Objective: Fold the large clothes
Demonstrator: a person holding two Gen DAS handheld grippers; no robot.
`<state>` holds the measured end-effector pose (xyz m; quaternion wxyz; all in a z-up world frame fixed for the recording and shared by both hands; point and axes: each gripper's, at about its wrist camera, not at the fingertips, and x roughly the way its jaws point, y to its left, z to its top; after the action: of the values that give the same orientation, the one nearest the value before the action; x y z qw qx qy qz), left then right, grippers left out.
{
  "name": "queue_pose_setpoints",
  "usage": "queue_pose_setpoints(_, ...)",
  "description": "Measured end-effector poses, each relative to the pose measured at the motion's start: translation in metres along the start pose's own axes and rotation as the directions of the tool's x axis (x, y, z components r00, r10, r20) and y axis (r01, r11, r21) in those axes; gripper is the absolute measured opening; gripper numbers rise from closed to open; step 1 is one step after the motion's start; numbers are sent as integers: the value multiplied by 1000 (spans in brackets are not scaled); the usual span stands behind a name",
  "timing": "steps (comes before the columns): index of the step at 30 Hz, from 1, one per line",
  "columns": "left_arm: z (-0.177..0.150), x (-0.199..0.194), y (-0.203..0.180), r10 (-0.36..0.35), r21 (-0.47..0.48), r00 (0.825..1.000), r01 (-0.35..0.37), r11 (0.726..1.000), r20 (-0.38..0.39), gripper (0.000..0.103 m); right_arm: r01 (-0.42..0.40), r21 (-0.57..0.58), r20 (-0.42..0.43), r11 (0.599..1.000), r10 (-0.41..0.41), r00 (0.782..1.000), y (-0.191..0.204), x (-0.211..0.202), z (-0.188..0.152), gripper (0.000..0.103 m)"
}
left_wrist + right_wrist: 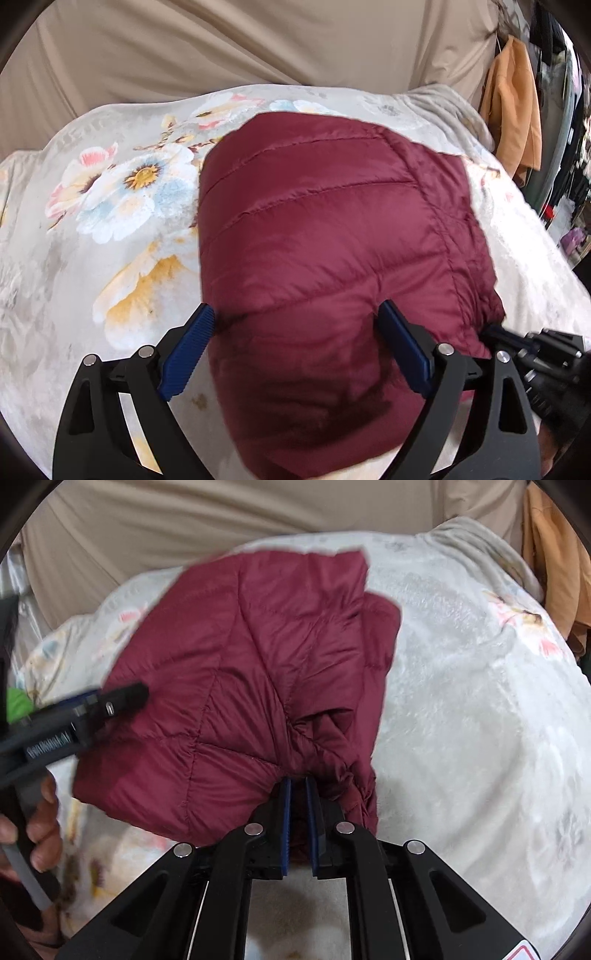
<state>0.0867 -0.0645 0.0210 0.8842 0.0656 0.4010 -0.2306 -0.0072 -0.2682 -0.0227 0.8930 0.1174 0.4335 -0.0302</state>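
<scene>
Maroon quilted jacket (332, 236), folded, lying on a floral blanket (122, 206) over the bed. Left gripper (295, 317): jaws wide, straddling the jacket's near edge. Right gripper (297, 786): jaws narrow, pinching bunched jacket fabric at its near right corner.

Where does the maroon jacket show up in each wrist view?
Left wrist: jacket fills the centre, running down between the open left gripper.
Right wrist: jacket sits centre-left, its near edge pinched in the right gripper.
Shared landmark: the floral blanket beneath it.
</scene>
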Motion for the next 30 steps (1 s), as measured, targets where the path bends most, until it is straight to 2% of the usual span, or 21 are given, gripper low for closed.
queue_pose_setpoints(1,0,-6,6,-10,-19,1000,10,1000,8,88,-16,16,20,1000,16,1000,-3,-7,2,18)
queue_pose_setpoints(2,-1,-12,15,-16,-43,1000,17,999,17,88,-36,34,44,999,34,998,-8,-15,5,33)
queue_pose_setpoints(4,-3,-17,32,-28,-97,999,30,995,21,88,-49,82,97,995,41,994,-19,-29,10,53)
queue_pose_setpoints(5,-4,-18,40,-41,-126,999,43,991,17,89,-42,104,116,994,30,993,-27,-31,14,54)
queue_pose_setpoints(7,-8,-11,56,-72,-186,997,70,980,-7,89,-27,131,94,991,15,995,-33,-23,18,55)
queue_pose_setpoints(11,-19,8,66,-131,-259,989,111,959,-64,89,-91,186,-5,978,93,996,-44,13,22,55)
queue_pose_setpoints(19,-14,27,34,-179,-173,979,161,972,-94,95,-148,202,-39,968,159,987,-48,40,19,63)
queue_pose_setpoints(20,-13,30,29,-174,-162,980,157,974,-99,98,-150,195,-40,969,160,986,-48,43,20,63)
queue_pose_setpoints(25,-11,38,13,-118,-119,989,106,987,-93,98,-164,185,-43,969,174,984,-44,47,20,64)
queue_pose_setpoints(30,-9,42,11,-111,-107,990,102,989,-86,98,-209,200,-32,957,220,975,-48,54,22,65)
